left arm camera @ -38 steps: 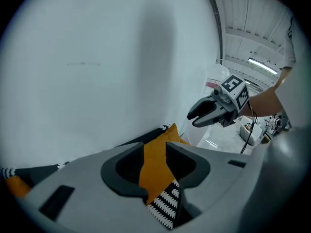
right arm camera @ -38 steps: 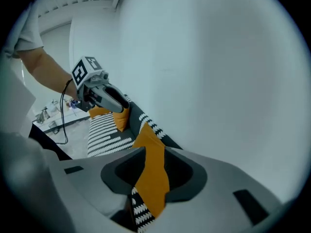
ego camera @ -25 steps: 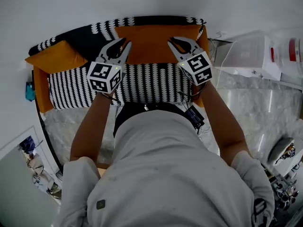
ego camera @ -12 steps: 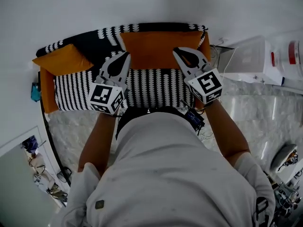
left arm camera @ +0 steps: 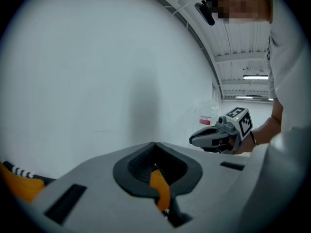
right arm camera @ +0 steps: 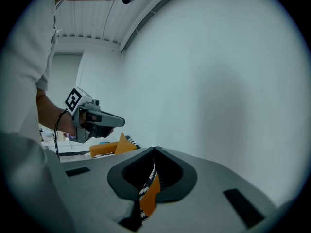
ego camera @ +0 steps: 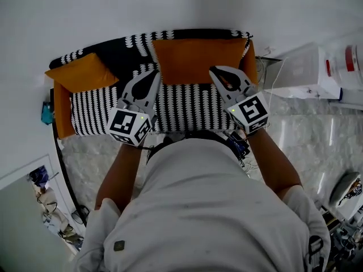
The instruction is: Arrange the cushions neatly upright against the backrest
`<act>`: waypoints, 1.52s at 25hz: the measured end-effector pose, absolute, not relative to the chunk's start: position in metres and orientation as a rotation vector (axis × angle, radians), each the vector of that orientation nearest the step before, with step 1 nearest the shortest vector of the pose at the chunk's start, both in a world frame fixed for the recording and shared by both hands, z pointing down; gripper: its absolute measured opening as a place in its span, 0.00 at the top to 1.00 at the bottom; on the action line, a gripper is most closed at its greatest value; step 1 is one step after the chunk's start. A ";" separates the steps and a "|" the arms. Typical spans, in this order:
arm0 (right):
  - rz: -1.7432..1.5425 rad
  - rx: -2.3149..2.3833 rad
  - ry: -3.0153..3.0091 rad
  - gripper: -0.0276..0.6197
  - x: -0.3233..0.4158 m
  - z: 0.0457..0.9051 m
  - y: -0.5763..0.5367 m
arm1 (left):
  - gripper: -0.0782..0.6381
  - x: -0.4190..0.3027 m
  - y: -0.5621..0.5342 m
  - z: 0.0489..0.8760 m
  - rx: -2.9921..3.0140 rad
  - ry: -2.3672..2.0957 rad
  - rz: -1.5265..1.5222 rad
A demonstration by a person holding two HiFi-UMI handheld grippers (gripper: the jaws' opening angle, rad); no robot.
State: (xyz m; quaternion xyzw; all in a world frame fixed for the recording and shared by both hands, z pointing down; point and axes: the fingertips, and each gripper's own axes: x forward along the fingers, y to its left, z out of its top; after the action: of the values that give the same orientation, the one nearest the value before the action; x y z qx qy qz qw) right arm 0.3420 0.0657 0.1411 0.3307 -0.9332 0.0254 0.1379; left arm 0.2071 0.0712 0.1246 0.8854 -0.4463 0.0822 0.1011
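- Cushion, orange (ego camera: 198, 58): sits mid-sofa, broad face towards the room, in front of the backrest (ego camera: 122, 47). It is held by its two lower corners. Whether its bottom edge touches the seat cannot be told from above.
- Handling, judged: soft, light and stuffed. The cover is loose enough to gather into a pinch, so it will sag and swing from any single point. It is not fragile and not slippery.
- Where to hold, judged: the two corners or the side seams, one on each side, so it hangs square and can be set down level.
- Left gripper (ego camera: 152, 76): jaws fully closed on a thin fold of orange fabric (left arm camera: 159, 188) at the cushion's lower left corner.
- Right gripper (ego camera: 216, 72): jaws fully closed on a fold of orange fabric (right arm camera: 150, 195) edged with a black-and-white strip, at the lower right corner.
- Second cushion, orange (ego camera: 82, 72): lies at the left end of the sofa, skewed with one corner pointing outward. It is well apart from the held one and not yet stood up.
- Sofa (ego camera: 96, 115): has a black-and-white patterned cover on the seat and a darker pattern on the backrest. Orange shows at both ends. The seat looks padded, so a cushion would settle rather than slide.
- Room: a plain white wall (ego camera: 170, 4) stands directly behind the sofa, and the floor (ego camera: 306, 135) is pale and marbled. A white box-like unit (ego camera: 300, 72) stands just to the right of the sofa.
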 end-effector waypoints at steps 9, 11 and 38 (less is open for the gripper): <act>0.056 1.042 -2.716 0.92 0.278 0.124 0.136 | 0.88 0.152 0.140 0.101 2.682 -1.289 0.224; 0.042 1.064 -2.718 0.92 0.261 0.119 0.154 | 0.88 0.136 0.160 0.093 2.702 -1.291 0.200; -0.087 1.046 -2.768 0.92 0.175 0.068 0.346 | 0.88 0.051 0.338 0.048 2.773 -1.386 0.065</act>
State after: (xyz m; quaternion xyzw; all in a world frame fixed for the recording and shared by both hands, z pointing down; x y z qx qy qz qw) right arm 0.1754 0.3463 0.0676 0.3518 -0.9312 -0.0293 0.0904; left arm 0.0506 0.3379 0.0481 0.8942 -0.4467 0.0208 0.0203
